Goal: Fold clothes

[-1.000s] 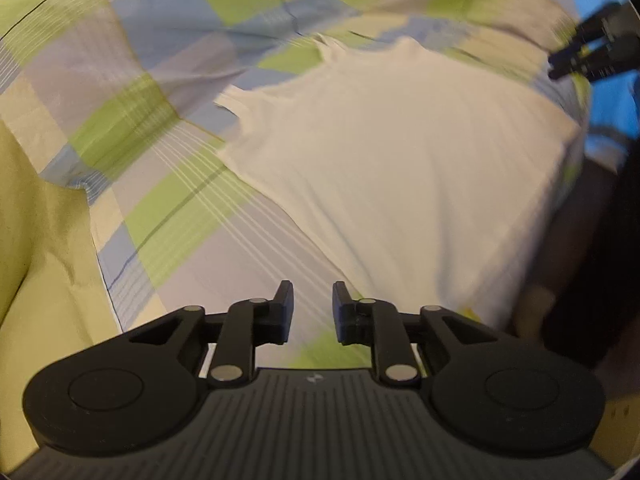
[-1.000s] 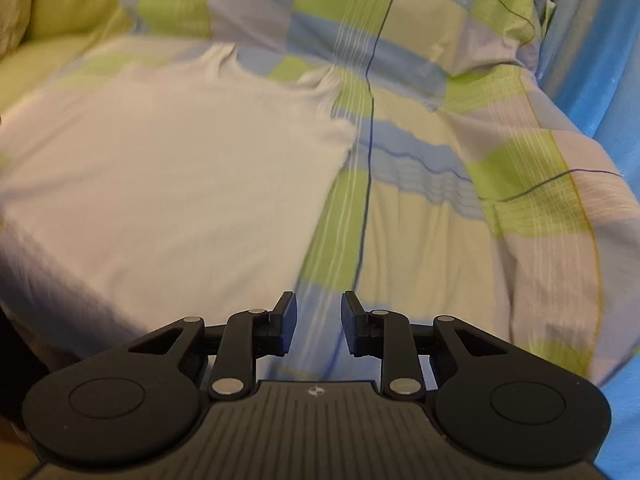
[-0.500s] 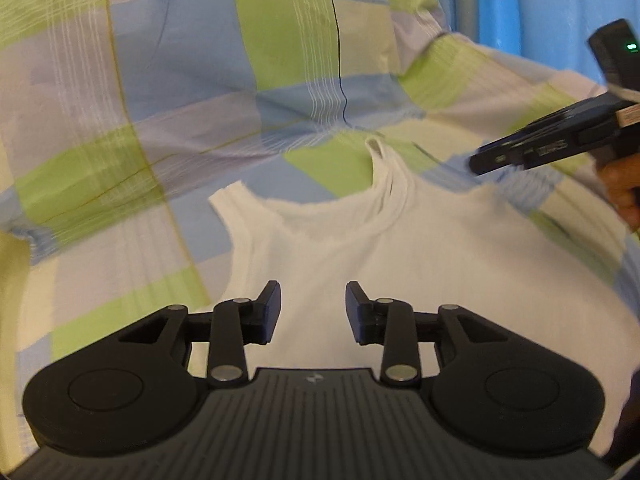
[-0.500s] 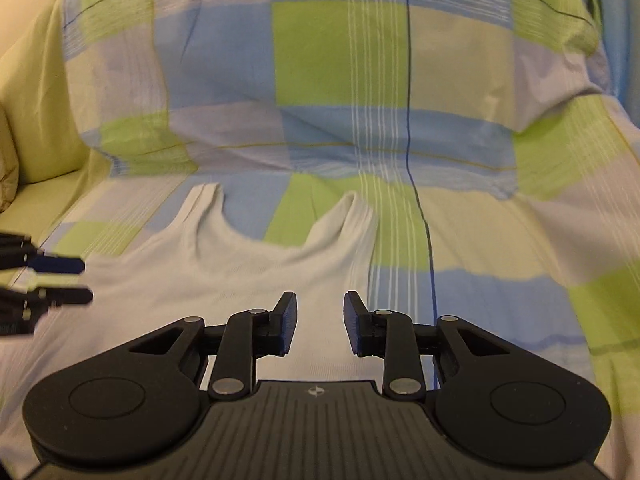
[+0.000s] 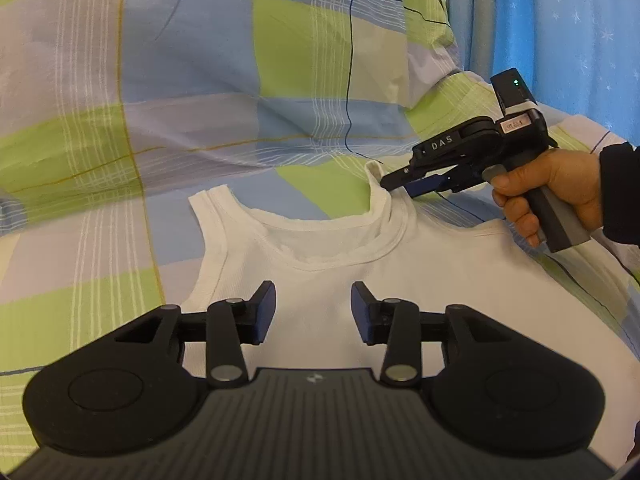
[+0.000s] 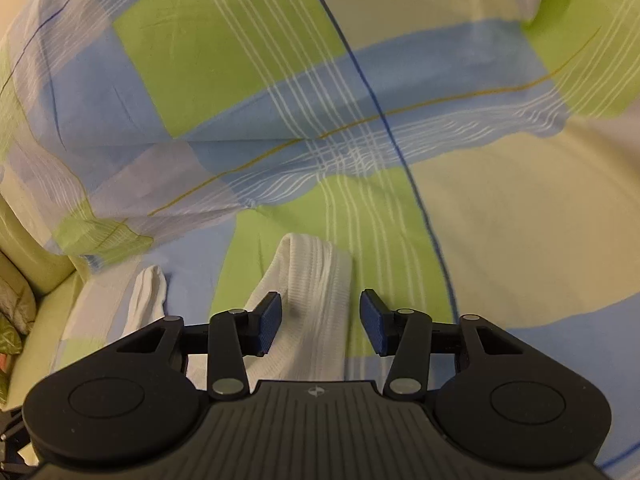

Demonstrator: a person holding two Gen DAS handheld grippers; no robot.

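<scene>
A white tank top (image 5: 360, 280) lies flat on the checked bed cover, neckline away from me. My left gripper (image 5: 313, 312) hovers open over its chest, just below the neckline, with nothing between its fingers. The right gripper (image 5: 396, 186), held by a hand (image 5: 548, 184), reaches in from the right with its tips at the right shoulder strap (image 5: 378, 184). In the right wrist view that strap (image 6: 316, 280) runs between the spread fingers of my right gripper (image 6: 320, 322), which stands open around it. The left strap (image 6: 150, 292) lies further left.
A checked green, blue and lilac bed cover (image 5: 180, 80) rises in a mound behind the top. A blue curtain (image 5: 560, 40) hangs at the far right. Yellow-green bedding (image 6: 24, 320) lies at the left edge.
Both grippers have moved forward toward the neckline. The right gripper has dropped to the right shoulder strap and opened wider around it. The left gripper's fingers are slightly further apart.
</scene>
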